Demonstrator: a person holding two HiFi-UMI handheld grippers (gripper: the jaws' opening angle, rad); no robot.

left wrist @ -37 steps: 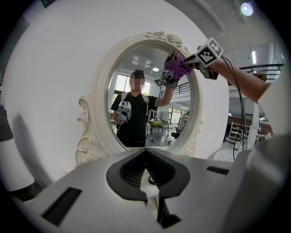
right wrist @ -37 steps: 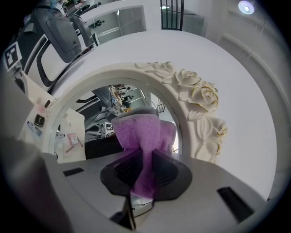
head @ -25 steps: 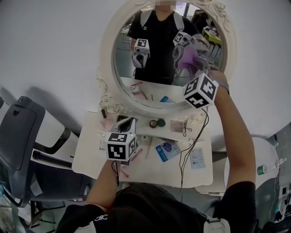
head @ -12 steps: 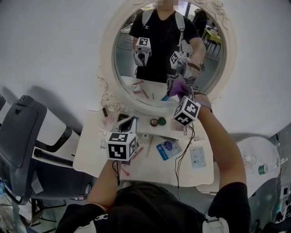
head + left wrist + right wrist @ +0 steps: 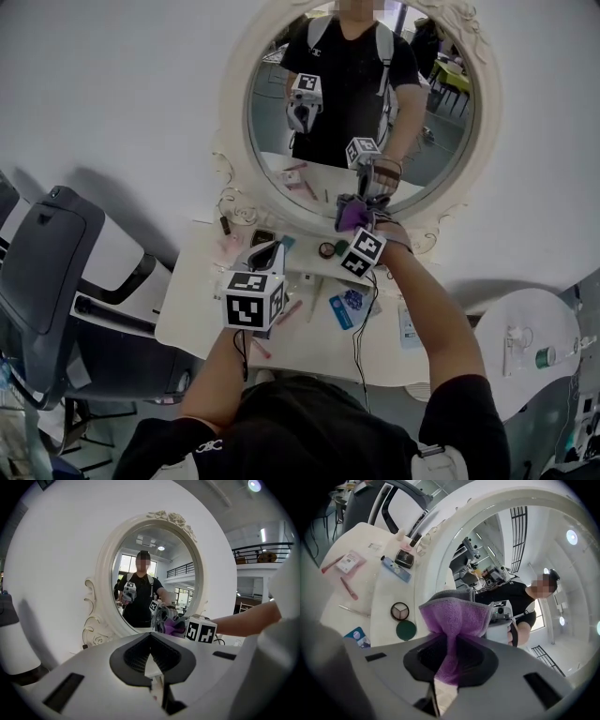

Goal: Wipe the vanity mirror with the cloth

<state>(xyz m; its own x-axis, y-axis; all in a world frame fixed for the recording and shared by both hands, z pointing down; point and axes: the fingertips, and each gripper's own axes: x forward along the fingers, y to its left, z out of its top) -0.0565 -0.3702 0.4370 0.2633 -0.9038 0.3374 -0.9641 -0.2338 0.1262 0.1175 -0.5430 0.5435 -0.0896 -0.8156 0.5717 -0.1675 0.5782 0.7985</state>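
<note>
The oval vanity mirror (image 5: pixel 272 122) in its white ornate frame stands on the wall above the table. My right gripper (image 5: pixel 357 225) is shut on a purple cloth (image 5: pixel 351 215) and holds it against the bottom of the glass, close to the lower rim. In the right gripper view the cloth (image 5: pixel 454 613) fans out above the pinching jaws (image 5: pixel 446 670), right at the mirror (image 5: pixel 525 550). My left gripper (image 5: pixel 264 255) hovers low over the table, apart from the mirror (image 5: pixel 140 573). Its jaws are shut on nothing (image 5: pixel 151 670). It looks across at the cloth (image 5: pixel 174 626).
The white vanity table (image 5: pixel 187 319) carries scattered cosmetics: a green lid (image 5: pixel 406 630), a round palette (image 5: pixel 399 611), packets and a black cable (image 5: pixel 356 328). A dark chair (image 5: pixel 47 272) stands at the left. A round white side table (image 5: pixel 525 347) is at the right.
My right gripper has carried the cloth down and leftward across the glass, from the upper right to the bottom rim. The left gripper has stayed put.
</note>
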